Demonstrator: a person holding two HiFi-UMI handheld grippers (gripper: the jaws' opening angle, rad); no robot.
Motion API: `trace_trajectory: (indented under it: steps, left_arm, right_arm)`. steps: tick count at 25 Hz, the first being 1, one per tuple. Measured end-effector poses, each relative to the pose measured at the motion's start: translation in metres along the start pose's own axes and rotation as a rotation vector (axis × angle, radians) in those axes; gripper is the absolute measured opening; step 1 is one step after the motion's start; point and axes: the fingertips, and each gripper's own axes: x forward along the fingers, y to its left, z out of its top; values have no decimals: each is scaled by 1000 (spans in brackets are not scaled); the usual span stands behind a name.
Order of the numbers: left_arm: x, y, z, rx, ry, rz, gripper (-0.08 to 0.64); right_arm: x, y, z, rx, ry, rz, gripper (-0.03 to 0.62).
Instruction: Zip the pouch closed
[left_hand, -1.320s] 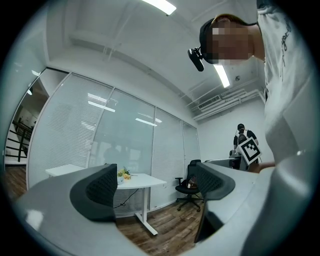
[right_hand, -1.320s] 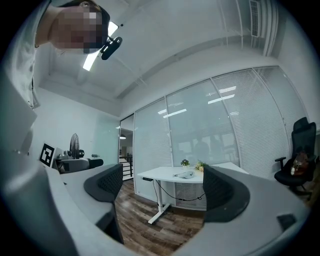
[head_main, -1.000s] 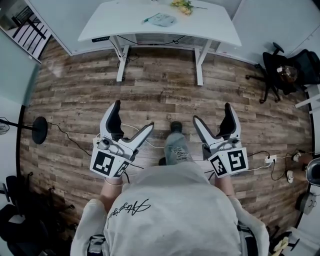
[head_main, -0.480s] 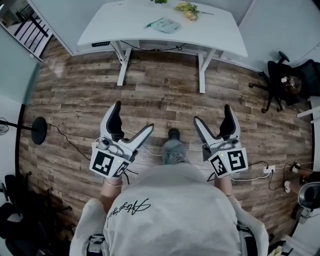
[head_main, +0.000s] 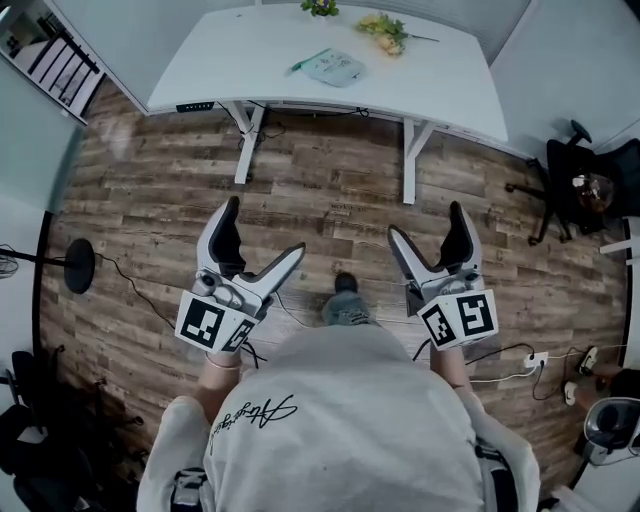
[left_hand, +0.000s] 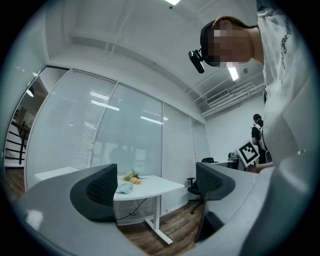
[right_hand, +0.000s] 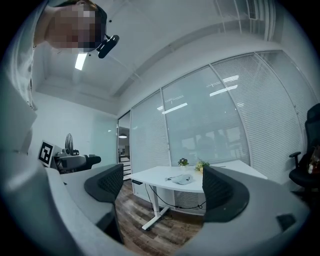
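A pale teal pouch (head_main: 332, 67) lies flat on the white table (head_main: 250, 60), far ahead of me. It shows small in the left gripper view (left_hand: 124, 188) and the right gripper view (right_hand: 182, 179). My left gripper (head_main: 262, 230) is held open over the wooden floor, nothing between its jaws. My right gripper (head_main: 427, 226) is open too and empty, level with the left. Both are well short of the table. A person's torso in a grey shirt fills the bottom of the head view.
Yellow flowers (head_main: 385, 27) and a small green plant (head_main: 320, 7) stand at the table's far edge. A black office chair (head_main: 585, 185) is at the right. A black round-based stand (head_main: 72, 262) and cables lie on the floor at left. Glass walls surround the room.
The table and pouch have slid lower in the head view, so I have come closer to them. Both grippers stay open in the same pose.
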Motion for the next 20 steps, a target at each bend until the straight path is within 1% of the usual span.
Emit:
trace_trajectory:
  steps: [5,13,20]
  left_arm:
    - [39,21,-9,-10,4,7,474]
    - [94,46,-14,-13,-5,19,474]
    - [129,59,-20,-10,-1,44,474]
  right_arm:
    - [39,-25,1,-3,10,16,479]
    - [86,-64,6,-5,13,26,479]
    - [120,-93,7,2,12,54,479]
